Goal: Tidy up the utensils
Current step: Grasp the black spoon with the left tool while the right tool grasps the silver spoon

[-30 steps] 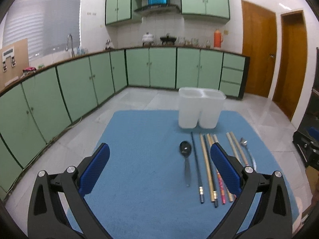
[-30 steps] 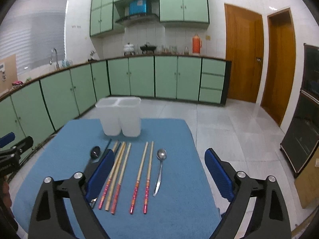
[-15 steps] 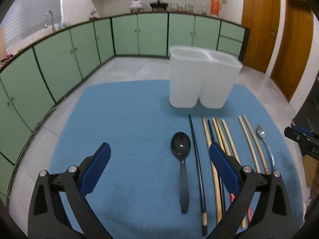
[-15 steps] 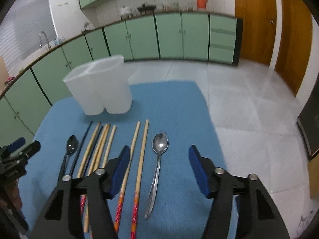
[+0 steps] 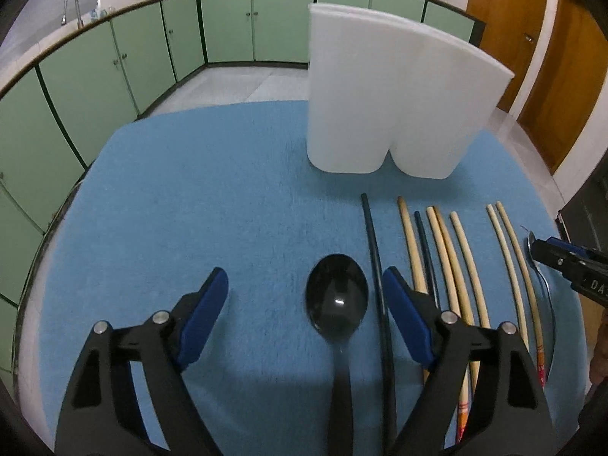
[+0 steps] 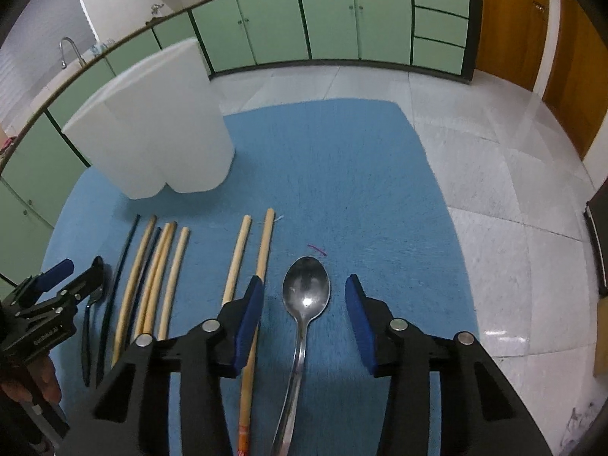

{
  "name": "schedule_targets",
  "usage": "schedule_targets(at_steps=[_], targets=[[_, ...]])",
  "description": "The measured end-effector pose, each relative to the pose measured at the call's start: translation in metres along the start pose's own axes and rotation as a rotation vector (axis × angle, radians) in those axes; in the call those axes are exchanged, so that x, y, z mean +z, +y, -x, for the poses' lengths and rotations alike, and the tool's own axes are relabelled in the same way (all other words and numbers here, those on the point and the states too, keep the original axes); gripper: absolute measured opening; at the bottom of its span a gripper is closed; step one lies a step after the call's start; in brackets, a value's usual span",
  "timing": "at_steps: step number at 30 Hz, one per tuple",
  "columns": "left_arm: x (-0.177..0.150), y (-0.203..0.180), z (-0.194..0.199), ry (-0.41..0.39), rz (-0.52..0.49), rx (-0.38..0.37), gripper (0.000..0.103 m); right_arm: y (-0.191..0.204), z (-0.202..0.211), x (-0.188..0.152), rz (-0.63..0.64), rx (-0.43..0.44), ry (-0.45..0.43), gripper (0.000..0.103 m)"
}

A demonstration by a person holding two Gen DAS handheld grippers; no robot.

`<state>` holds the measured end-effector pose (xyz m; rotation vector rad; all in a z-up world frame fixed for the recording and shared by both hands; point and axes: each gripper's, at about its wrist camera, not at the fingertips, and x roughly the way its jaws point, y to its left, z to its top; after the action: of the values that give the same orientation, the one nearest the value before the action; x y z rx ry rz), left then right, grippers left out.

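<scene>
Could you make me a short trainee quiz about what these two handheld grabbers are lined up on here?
1. True or false: the black spoon lies between the left gripper's jaws.
2. Which utensil lies between the right gripper's jaws? A) silver spoon B) a fork C) a knife
3. Fill in: the white holder stands on the blue ____.

Key:
1. True; the jaws are closing, and the pads do not press on it.
2. A; the jaws are closing either side of the bowl, not touching it.
3. Mat; the chopsticks lie on it too.
</scene>
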<state>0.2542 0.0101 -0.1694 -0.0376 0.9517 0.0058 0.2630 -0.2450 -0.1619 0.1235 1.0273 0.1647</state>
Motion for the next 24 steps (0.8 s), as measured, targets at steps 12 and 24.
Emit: schedule_targets(at_steps=[12, 24], targets=[[0.000, 0.003, -0.011, 0.013, 0.020, -0.032, 0.077, -0.002, -0.010, 0.002, -0.008, -0.005, 0.017, 0.036], [-0.001, 0.005, -0.007, -0.009, 0.017, -0.059, 0.046, 0.005, -0.013, -0.006, -0.001, -0.042, 0.000, 0.028]])
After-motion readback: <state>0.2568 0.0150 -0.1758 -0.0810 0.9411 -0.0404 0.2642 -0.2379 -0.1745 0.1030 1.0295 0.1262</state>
